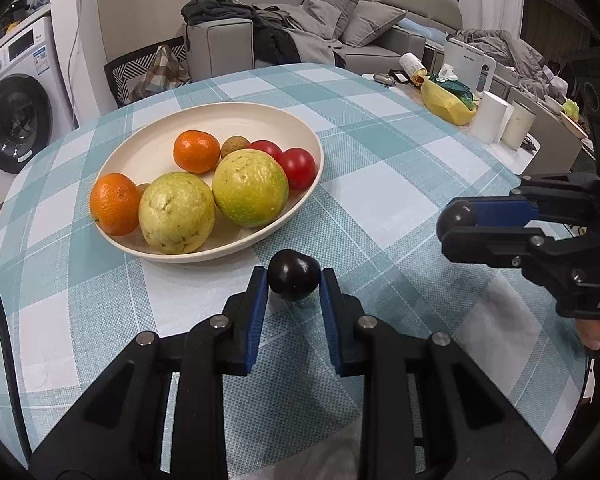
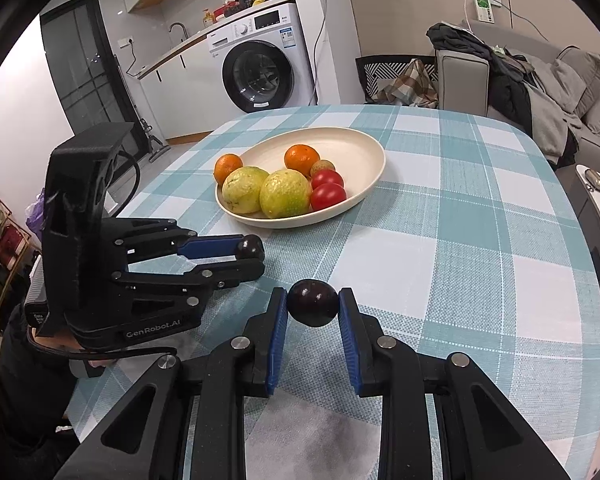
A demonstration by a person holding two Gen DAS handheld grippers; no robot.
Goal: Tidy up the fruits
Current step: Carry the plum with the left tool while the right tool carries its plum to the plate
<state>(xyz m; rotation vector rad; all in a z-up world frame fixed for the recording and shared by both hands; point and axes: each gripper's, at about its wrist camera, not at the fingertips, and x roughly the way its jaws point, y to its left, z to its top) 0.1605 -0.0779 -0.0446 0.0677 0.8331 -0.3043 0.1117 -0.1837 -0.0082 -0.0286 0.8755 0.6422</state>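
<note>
A cream oval bowl (image 1: 168,124) (image 2: 364,148) on the checked tablecloth holds two oranges (image 1: 196,151), two yellow-green guavas (image 1: 250,188), two red tomatoes (image 1: 298,168) and a small brown fruit. My left gripper (image 1: 294,282) is shut on a dark plum (image 1: 294,280) just in front of the bowl, low over the cloth. To its right my right gripper (image 2: 313,303) is shut on a second dark plum (image 2: 313,303) (image 1: 456,216). In the right wrist view the left gripper (image 2: 252,258) with its plum (image 2: 251,246) shows at the left.
The round table (image 2: 480,240) with the blue-and-white cloth ends near a side table with cups (image 1: 492,118), a yellow bag and a white kettle (image 1: 470,66) at the right. A grey sofa (image 1: 380,28) stands behind, a washing machine (image 2: 266,64) at the far left.
</note>
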